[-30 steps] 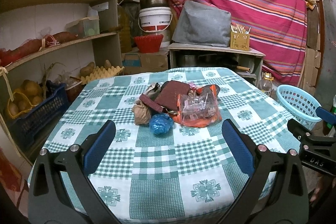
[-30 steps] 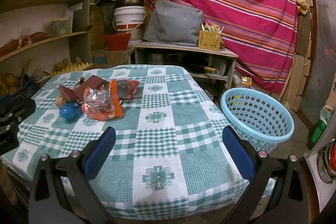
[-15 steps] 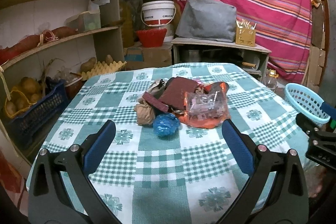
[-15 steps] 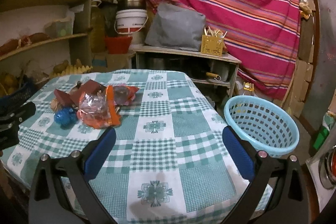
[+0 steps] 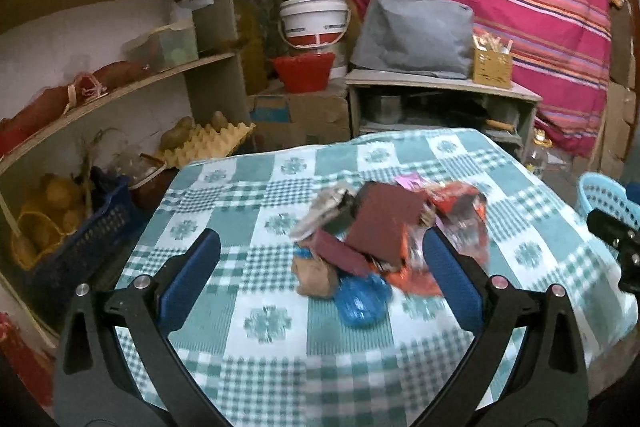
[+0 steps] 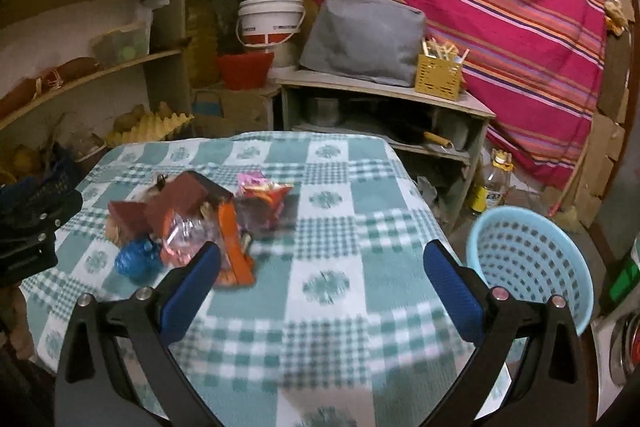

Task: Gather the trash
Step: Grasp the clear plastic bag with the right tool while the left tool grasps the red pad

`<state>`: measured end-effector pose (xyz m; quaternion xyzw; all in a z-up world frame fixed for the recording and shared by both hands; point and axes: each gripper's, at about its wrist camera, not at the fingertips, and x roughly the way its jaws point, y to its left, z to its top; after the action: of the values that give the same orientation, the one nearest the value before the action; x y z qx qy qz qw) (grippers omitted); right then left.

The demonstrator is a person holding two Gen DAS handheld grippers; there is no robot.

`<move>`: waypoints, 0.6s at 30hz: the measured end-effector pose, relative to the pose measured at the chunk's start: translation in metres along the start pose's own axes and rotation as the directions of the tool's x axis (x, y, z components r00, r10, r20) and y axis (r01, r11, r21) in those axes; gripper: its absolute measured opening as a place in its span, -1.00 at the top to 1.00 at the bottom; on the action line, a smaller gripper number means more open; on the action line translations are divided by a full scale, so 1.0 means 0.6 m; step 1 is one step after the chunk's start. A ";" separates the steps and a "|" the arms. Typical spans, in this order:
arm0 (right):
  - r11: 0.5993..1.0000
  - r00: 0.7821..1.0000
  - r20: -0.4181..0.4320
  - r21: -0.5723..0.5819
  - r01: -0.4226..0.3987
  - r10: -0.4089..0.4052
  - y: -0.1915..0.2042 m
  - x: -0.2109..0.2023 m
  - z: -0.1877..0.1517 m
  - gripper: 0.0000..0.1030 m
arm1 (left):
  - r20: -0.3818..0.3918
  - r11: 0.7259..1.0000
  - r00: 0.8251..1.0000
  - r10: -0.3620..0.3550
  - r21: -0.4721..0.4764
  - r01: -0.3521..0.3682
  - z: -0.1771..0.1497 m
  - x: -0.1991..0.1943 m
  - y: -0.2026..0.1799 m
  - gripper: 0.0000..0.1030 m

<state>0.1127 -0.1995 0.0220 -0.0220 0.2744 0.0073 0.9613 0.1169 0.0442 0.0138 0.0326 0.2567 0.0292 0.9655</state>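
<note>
- My left gripper (image 5: pixel 320 279) hangs over the near part of the table (image 5: pixel 256 359), fingers spread wide with nothing between them.
- My right gripper (image 6: pixel 320 283) is just as wide open and empty, aimed across the table's right half.
- The trash pile (image 5: pixel 384 235) sits mid-table: a blue crumpled bag (image 5: pixel 362 299) nearest me, a brown paper wad (image 5: pixel 316 277) touching its left side, dark red cardboard (image 5: pixel 384 227) leaning on top, and clear and orange wrappers (image 5: pixel 464 227) to the right.
- The light blue basket (image 6: pixel 528 267) stands on the floor off the table's right edge, well apart from the pile.
- Risk, as I judge it: the pieces overlap, so closing on one may drag its neighbours or tip the cardboard off.
- The wrappers look slick and thin; a shallow pinch could slip, or catch the tablecloth instead.
- Both views are blurred, so my aim at the blue bag may be off.
- Carrying to the basket crosses the table edge, and a loose piece could drop short onto the floor.
</note>
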 end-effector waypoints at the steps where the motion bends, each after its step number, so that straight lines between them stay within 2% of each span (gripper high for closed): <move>1: 1.000 1.000 0.001 -0.003 -0.006 0.006 0.004 0.005 0.005 -0.92 | -0.007 1.000 1.000 -0.001 -0.013 0.001 0.006 0.008 0.005 -0.90; 7: 1.000 0.999 -0.035 -0.016 -0.020 0.019 0.025 0.056 0.026 -0.92 | -0.020 0.999 0.999 0.049 -0.013 -0.049 0.003 0.045 0.030 -0.90; 13: 0.998 0.998 -0.054 -0.040 -0.040 0.038 0.038 0.094 0.011 -0.92 | -0.093 0.996 0.996 0.016 -0.083 -0.023 -0.004 0.076 0.062 -0.90; 18: 0.996 0.997 -0.057 -0.065 -0.057 0.053 0.048 0.111 -0.006 -0.92 | -0.105 0.998 0.994 0.001 -0.059 -0.007 -0.008 0.095 0.051 -0.90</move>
<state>0.1667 -0.1710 -0.0176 -0.0467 0.3009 0.0422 0.9516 0.1627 0.0791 -0.0163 0.0031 0.3062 0.0406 0.9511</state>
